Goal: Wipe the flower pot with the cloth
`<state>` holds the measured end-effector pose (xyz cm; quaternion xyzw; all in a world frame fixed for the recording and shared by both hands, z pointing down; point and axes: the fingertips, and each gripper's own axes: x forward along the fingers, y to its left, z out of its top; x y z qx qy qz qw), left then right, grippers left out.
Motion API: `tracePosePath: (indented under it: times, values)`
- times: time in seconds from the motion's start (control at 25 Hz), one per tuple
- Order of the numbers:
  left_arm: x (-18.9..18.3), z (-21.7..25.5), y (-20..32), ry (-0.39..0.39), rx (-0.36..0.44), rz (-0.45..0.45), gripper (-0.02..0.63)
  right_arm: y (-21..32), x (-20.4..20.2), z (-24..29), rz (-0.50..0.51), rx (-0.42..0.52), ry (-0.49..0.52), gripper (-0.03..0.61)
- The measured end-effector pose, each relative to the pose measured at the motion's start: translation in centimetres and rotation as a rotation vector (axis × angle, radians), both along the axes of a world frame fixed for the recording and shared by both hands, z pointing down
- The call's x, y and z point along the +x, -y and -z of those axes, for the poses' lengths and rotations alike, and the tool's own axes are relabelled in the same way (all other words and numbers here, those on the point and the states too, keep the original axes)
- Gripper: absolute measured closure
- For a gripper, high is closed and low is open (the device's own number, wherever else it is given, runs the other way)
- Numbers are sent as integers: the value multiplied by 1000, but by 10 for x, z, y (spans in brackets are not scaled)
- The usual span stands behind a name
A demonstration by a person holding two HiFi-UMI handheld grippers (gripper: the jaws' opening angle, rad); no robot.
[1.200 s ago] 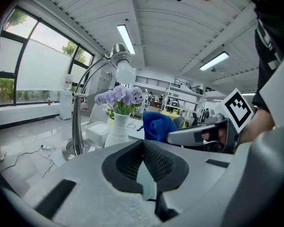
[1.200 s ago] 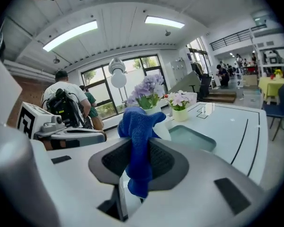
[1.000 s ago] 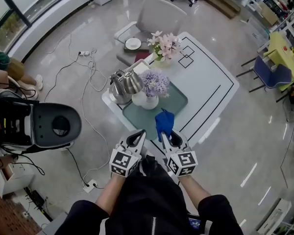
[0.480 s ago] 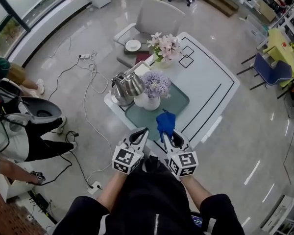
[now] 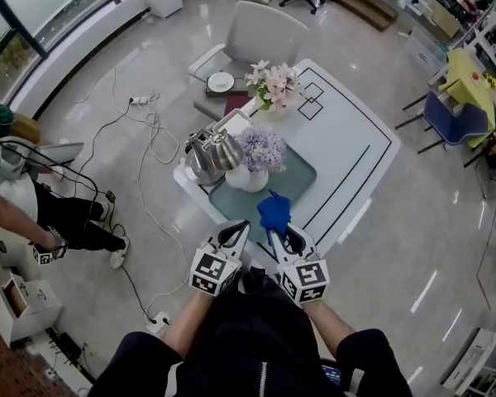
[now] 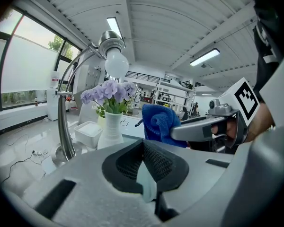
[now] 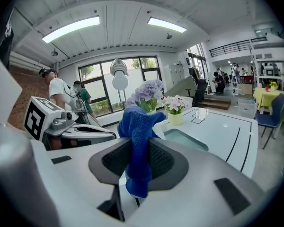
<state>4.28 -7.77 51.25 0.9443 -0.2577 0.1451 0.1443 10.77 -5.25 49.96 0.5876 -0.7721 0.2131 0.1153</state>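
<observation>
The flower pot is a white vase (image 5: 252, 177) of purple flowers (image 5: 262, 145), standing on a teal mat (image 5: 300, 178) on the white table (image 5: 347, 139). The left gripper view shows the vase (image 6: 110, 128) upright, ahead and to the left. My right gripper (image 5: 279, 231) is shut on a blue cloth (image 5: 274, 212), which stands up out of its jaws just short of the vase. In the right gripper view the cloth (image 7: 138, 141) hangs pinched between the jaws (image 7: 138, 148). My left gripper (image 5: 231, 235) is beside it at the table's near corner, jaws together and empty (image 6: 144, 148).
A chrome lamp (image 5: 207, 155) stands left of the vase, with its bulb (image 6: 116, 62) showing above the flowers. Behind them are a white box (image 5: 231, 119) and a pot of pink flowers (image 5: 273, 83). A white chair (image 5: 263, 28) stands beyond the table. Cables (image 5: 149, 122) lie on the floor and a person (image 5: 41, 217) crouches at the left.
Both grippers and the cloth have barely moved. At the left, the dark round thing is gone and a person now crouches there.
</observation>
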Motion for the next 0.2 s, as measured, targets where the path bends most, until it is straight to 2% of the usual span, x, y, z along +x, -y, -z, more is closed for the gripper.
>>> tracePosePath:
  times: [0.2]
  values:
    - [-1,2,3,3,-3,-1,607,2,0,2,-5,3,-2,482]
